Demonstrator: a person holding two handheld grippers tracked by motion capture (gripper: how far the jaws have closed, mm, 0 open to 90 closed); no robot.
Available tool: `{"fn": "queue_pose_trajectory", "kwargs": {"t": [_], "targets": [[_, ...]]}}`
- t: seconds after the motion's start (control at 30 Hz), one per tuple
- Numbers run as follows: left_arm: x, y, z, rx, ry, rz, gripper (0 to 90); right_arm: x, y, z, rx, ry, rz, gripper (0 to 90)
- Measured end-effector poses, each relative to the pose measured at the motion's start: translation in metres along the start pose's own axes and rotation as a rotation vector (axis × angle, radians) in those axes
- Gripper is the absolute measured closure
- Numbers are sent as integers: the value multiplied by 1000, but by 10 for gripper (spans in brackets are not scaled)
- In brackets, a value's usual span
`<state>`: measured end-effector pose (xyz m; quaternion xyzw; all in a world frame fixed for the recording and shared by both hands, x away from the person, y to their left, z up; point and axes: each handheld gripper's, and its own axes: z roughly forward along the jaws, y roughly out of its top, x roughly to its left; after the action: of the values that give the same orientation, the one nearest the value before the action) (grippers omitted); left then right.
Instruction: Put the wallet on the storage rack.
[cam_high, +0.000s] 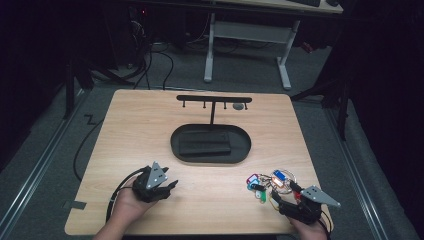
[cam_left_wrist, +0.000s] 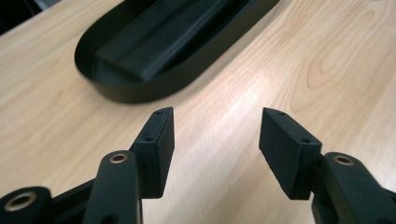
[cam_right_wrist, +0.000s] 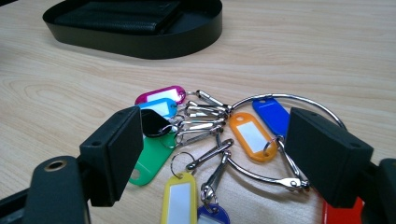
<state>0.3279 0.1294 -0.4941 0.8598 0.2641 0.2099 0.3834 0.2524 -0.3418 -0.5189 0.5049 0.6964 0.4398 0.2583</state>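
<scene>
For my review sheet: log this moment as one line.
left gripper: open, empty, near tray | right gripper: open around key tag bunch | tags on table

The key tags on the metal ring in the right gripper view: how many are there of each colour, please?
On the metal ring, tags seen at least in part:
Pink tag: 1
Light blue tag: 1
Black tag: 1
Green tag: 1
Yellow tag: 1
Orange tag: 1
Blue tags: 2, one and one
Red tag: 1
Total: 9
</scene>
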Motion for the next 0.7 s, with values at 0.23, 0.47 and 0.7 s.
{"fn": "queue_pose_trajectory", "kwargs": {"t": [0.23,0.47,0.7], "targets": [[1,-32,-21,5,33,-126,389,-1,0,0,11,-1,-21,214],[4,-54,-32,-15,6,-209,298,3,2,-3,1,-1,-69,158],[8,-59,-29,-27,-41,-215,269,10,6,-2,44,-26,-83,150]]}}
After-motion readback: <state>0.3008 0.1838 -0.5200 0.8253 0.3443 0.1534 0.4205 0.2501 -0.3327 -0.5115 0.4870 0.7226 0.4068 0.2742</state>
